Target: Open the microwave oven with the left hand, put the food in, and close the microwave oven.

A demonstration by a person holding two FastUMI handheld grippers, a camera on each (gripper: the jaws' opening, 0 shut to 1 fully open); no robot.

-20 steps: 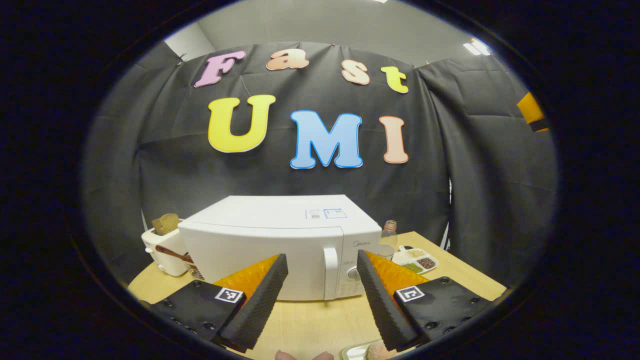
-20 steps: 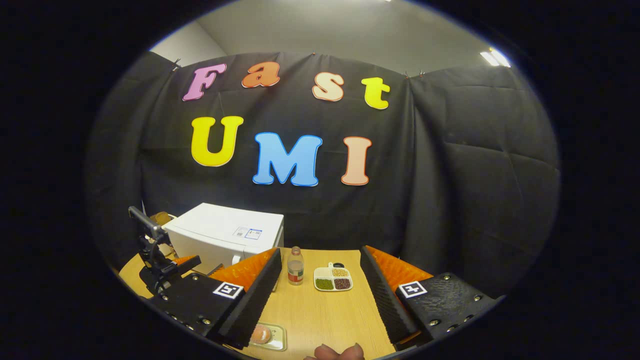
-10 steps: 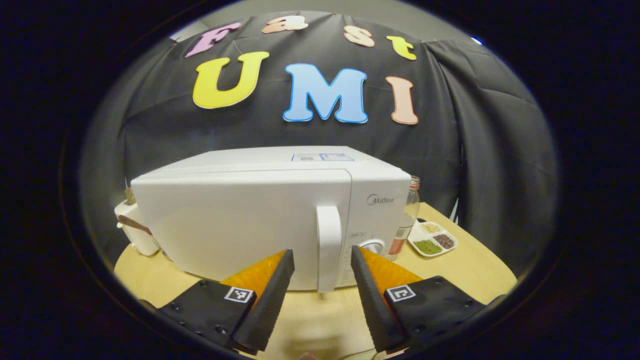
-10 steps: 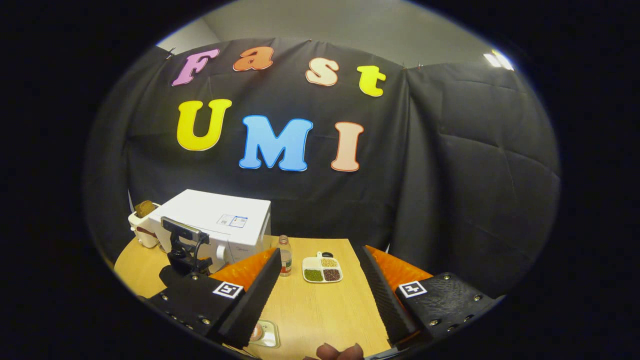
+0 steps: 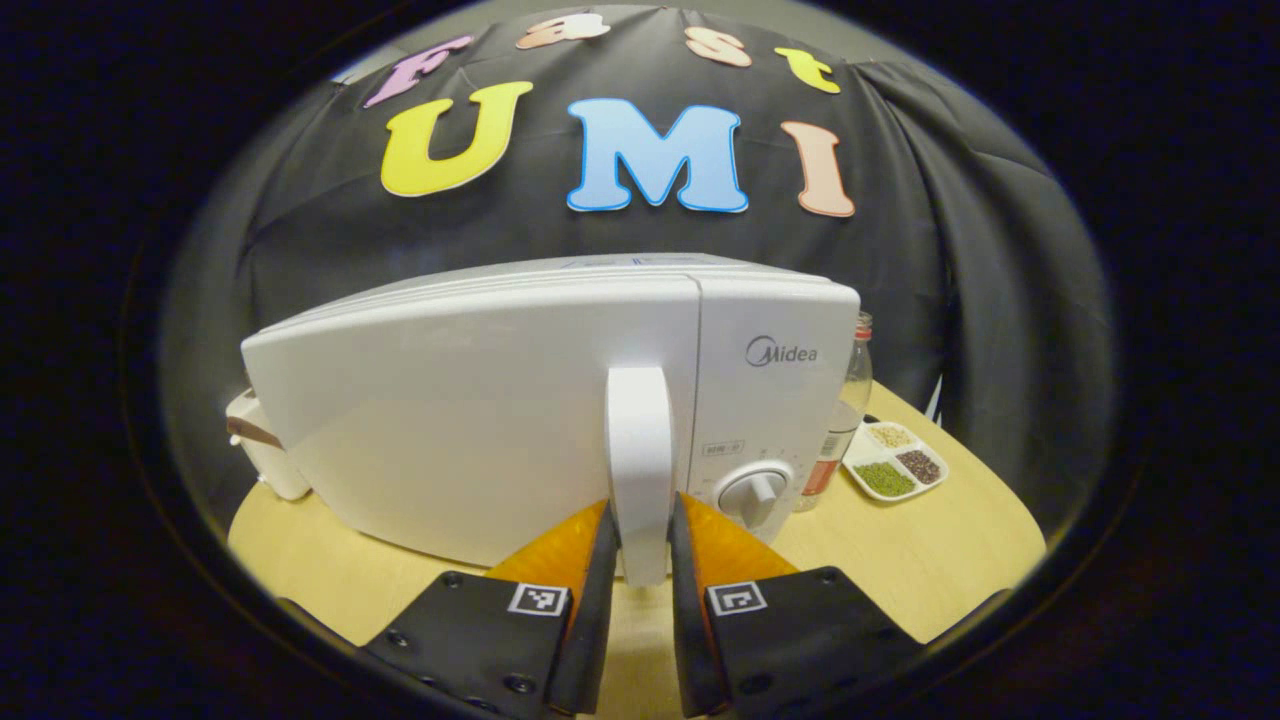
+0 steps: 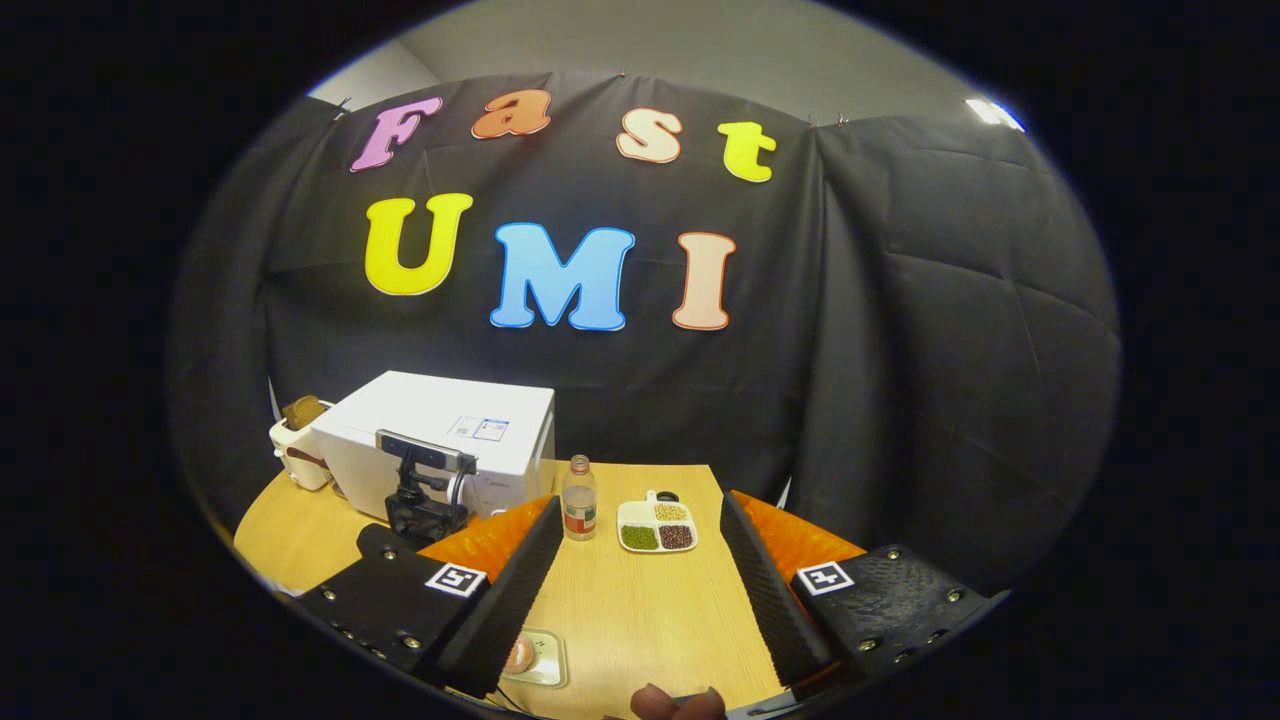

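- We see the left gripper (image 5: 640, 545) closed on the door handle (image 5: 640, 455) of the white microwave (image 5: 480, 420); its door sits shut on the table (image 5: 900, 550)
- Our right gripper (image 6: 640, 570) hangs wide apart; the food (image 6: 520, 655) lies on a small tray (image 6: 548, 662) near its left finger

Black screw-studded tool (image 5: 640, 530) bodies with square coded markers

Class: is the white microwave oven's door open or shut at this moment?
Shut. The white microwave oven's door lies flush with its control panel; the left gripper straddles the handle.
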